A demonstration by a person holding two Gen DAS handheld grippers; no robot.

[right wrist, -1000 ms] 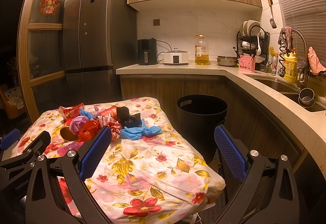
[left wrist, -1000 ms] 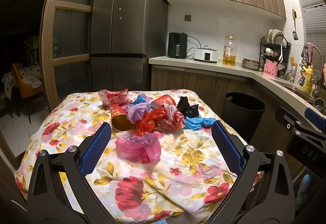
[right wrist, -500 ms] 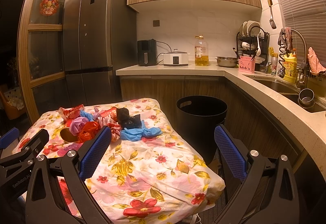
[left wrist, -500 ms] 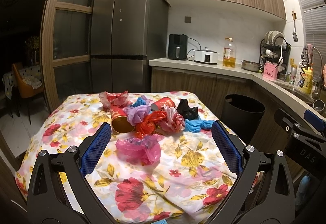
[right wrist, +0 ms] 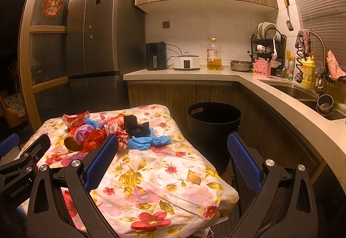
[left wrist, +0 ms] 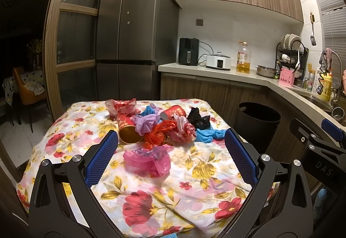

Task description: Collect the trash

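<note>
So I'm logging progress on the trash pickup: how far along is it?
Nothing looks done: no trash shows in the black round bin, though its bottom is hidden. Nothing in hand: left gripper and right gripper have open, empty jaws. Left: the crumpled pink plastic bag, blue glove and the remaining pile on the floral cloth.
</note>
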